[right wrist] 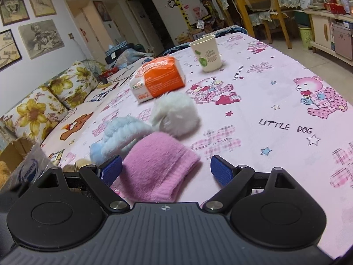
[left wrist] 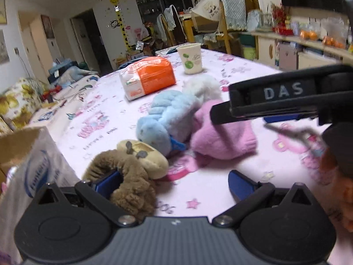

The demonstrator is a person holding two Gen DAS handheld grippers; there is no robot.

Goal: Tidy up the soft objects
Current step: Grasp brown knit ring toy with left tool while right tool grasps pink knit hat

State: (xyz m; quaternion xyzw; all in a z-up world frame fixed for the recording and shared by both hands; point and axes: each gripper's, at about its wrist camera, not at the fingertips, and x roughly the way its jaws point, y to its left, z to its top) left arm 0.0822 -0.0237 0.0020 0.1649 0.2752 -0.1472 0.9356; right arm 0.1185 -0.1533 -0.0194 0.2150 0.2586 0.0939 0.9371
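Observation:
Several soft things lie on the pink tablecloth (left wrist: 253,167). A brown plush toy (left wrist: 132,176) lies against the left finger of my open left gripper (left wrist: 174,182). Beyond it are a light blue plush (left wrist: 163,119), a pink knitted piece (left wrist: 222,137) and a white fluffy ball (left wrist: 203,86). My right gripper (right wrist: 166,171) is open, its jaws to either side of the pink knitted piece (right wrist: 158,165). The blue plush (right wrist: 119,137) and white ball (right wrist: 176,114) lie just beyond. The right gripper also shows in the left wrist view (left wrist: 275,97), over the pink piece.
An orange tissue pack (left wrist: 147,77) and a paper cup (left wrist: 190,58) stand farther back on the table. A cardboard box with a plastic bag (left wrist: 37,165) sits at the near left. A sofa with floral cushions (right wrist: 44,101) runs along the table's left side.

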